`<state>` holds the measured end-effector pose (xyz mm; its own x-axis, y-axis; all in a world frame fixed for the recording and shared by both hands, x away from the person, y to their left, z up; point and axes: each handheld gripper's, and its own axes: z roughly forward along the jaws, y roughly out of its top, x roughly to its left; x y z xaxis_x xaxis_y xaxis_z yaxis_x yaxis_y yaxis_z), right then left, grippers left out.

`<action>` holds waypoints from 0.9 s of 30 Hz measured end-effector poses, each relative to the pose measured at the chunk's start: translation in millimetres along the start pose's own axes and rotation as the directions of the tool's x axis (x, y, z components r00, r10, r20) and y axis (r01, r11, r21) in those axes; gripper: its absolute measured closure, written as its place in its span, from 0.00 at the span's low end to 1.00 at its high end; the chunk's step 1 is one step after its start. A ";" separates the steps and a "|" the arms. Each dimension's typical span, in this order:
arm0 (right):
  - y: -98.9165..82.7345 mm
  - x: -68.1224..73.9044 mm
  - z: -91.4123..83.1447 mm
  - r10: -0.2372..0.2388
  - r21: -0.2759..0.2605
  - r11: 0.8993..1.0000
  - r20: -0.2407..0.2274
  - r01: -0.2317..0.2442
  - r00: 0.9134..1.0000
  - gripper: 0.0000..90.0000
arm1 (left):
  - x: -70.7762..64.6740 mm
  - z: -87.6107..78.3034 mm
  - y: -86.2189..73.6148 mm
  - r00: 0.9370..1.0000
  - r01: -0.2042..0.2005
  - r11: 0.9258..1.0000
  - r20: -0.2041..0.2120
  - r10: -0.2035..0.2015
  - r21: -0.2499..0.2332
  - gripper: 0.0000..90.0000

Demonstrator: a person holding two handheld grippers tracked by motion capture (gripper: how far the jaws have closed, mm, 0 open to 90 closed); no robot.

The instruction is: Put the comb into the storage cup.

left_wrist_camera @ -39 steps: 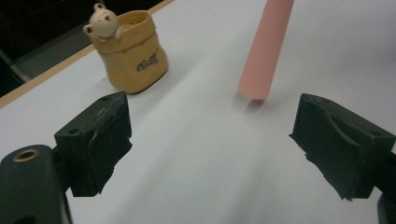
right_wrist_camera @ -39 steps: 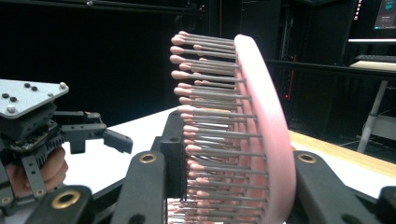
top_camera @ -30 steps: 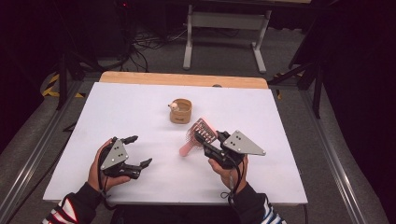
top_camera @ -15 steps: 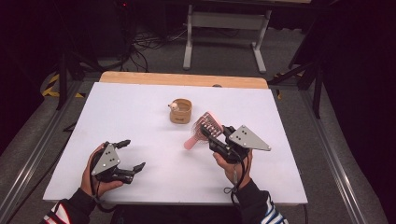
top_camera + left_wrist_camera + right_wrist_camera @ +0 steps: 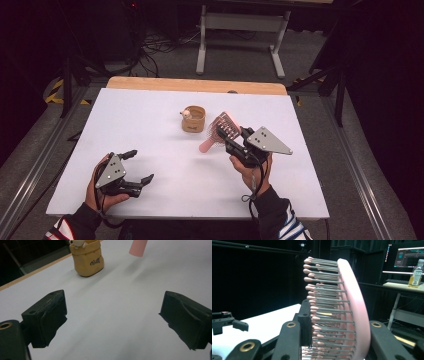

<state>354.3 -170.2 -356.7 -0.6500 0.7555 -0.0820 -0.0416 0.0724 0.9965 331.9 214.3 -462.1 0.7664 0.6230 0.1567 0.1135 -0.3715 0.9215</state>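
Two claws are at work over the white worktop [image 5: 150, 125]. Right of centre in the high view, the right claw [image 5: 231, 141] is clamped on the head of a pink hairbrush [image 5: 220, 131] and holds it clear of the surface, the handle slanting down toward the middle of the frame. In the right gripper view the brush [image 5: 352, 310] stands upright between the black jaws, bristles turned to the left of the picture, one pad pressed against the bristle tips and the other behind the pink back. At the lower left of the high view the left claw [image 5: 137, 167] sits low over the worktop, its jaws spread wide with only bare surface between them. Just above and left of the brush stands a small tan pouch [image 5: 193, 119] with a little figure at its rim; the left gripper view shows that pouch [image 5: 87, 258] at the top, the brush's handle tip beside it.
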 end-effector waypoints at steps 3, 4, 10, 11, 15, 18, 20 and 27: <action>6.4 -1.7 2.8 -0.016 -0.003 1.000 0.005 0.016 1.000 0.70 | 0.1 0.2 0.2 1.000 0.000 1.000 0.003 0.000 0.001 0.09; 8.6 -2.2 3.7 -0.017 -0.005 1.000 0.006 0.017 1.000 0.70 | 0.1 0.3 0.2 1.000 0.000 1.000 0.003 0.000 0.002 0.09; 19.5 -7.1 9.5 -0.022 -0.023 0.999 0.014 0.022 1.000 0.70 | 0.6 0.1 0.3 1.000 -0.002 1.000 0.004 0.002 0.001 0.09; 21.1 -7.9 10.4 -0.030 -0.024 0.999 0.020 0.030 0.999 0.71 | 0.7 0.1 0.4 1.000 -0.001 1.000 0.003 0.001 0.001 0.09; 26.2 -11.6 14.3 -0.037 -0.032 0.999 0.032 0.038 0.999 0.71 | 0.9 0.2 0.2 1.000 0.002 1.000 0.001 -0.002 0.002 0.09; 29.3 -14.5 17.2 -0.042 -0.036 0.998 0.046 0.043 0.998 0.71 | 1.5 0.1 -0.1 1.000 0.000 1.000 0.001 0.000 0.006 0.09; 29.9 -15.5 18.3 -0.042 -0.038 0.998 0.051 0.044 0.998 0.71 | 1.9 0.3 -0.3 1.000 -0.005 1.000 -0.003 0.005 0.011 0.09; 31.0 -20.5 28.3 -0.038 -0.039 0.998 0.073 0.041 0.997 0.71 | 2.4 1.3 -1.4 1.000 0.006 1.000 0.005 -0.006 0.007 0.09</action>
<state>387.8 -165.0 -324.6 -0.5911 0.7975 -0.1206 -0.0977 0.0776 0.9922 334.5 215.4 -463.4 0.7689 0.6217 0.1494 0.1223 -0.3723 0.9200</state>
